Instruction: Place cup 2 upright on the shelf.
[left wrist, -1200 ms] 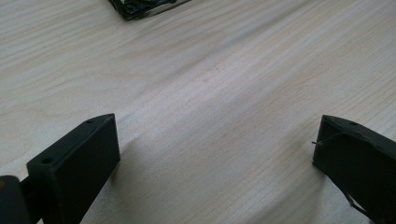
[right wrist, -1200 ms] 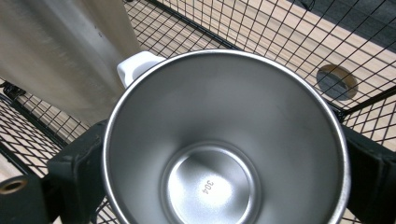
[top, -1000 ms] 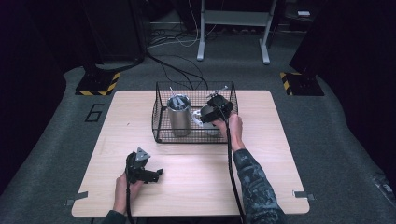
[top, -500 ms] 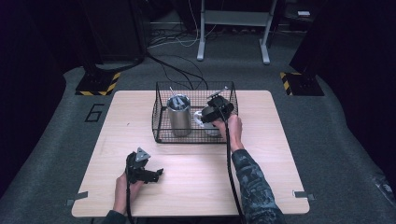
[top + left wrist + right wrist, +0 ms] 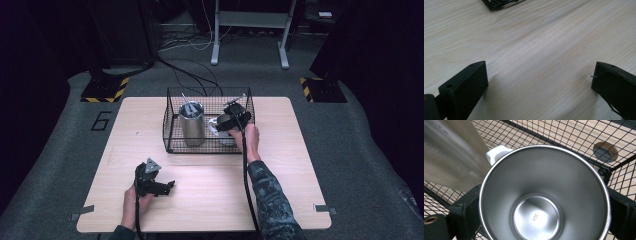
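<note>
The right hand-held gripper (image 5: 541, 202) clamps the steel mug (image 5: 544, 195) inside the wire basket (image 5: 172, 135); the left hand-held gripper (image 5: 539, 82) gapes over the table (image 5: 536, 45).

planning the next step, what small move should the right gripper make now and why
Probably lift straight up. The right gripper has its fingers on either side of the steel mug, which sits inside the wire basket close to the tall steel tumbler, so sideways motion risks bumping the tumbler or the mesh.
</note>
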Demonstrator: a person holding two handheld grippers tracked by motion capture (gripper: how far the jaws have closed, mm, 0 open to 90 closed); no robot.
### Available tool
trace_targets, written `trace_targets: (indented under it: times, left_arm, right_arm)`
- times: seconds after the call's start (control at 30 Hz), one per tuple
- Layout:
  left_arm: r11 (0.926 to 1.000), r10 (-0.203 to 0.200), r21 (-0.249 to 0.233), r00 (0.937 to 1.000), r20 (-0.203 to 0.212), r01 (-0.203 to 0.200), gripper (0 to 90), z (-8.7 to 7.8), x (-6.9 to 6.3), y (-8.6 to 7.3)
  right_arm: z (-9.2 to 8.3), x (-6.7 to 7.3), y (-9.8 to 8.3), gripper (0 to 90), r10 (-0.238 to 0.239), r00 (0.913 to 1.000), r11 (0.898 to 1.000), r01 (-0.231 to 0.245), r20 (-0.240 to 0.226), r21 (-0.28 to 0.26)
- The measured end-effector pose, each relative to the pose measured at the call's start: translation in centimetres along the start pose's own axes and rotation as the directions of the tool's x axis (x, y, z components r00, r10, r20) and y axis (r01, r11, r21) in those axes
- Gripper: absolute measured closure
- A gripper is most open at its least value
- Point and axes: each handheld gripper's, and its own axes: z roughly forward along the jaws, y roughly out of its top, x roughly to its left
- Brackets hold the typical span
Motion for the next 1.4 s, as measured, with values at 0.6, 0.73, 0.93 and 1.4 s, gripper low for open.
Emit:
trace_targets:
  times: [0.6,0.73,0.93,1.4]
  left_arm:
    - [1.0000,-0.002,0.000,1.0000,0.001,0.002,0.3,0.0,0.0,0.0]
    - [0.9999,-0.011,-0.002,0.9999,-0.001,0.011,0.3,0.0,-0.1,0.0]
    - [1.0000,-0.004,-0.003,1.0000,0.000,0.004,0.3,0.0,0.0,0.0]
    - [1.0000,-0.003,-0.003,1.0000,0.000,0.003,0.3,0.0,0.0,0.0]
  right_arm:
    - [-0.7,0.1,0.4,0.0,-0.039,0.9992,0.999,0.039,-0.007,0.015]
    - [-1.1,0.4,0.6,0.0,-0.047,0.9989,0.999,0.047,0.000,0.005]
    - [-2.4,0.4,0.8,0.0,-0.054,0.9983,0.998,0.053,-0.023,-0.039]
    - [-7.2,1.9,0.0,0.0,-0.123,0.9888,0.988,0.114,-0.085,-0.105]
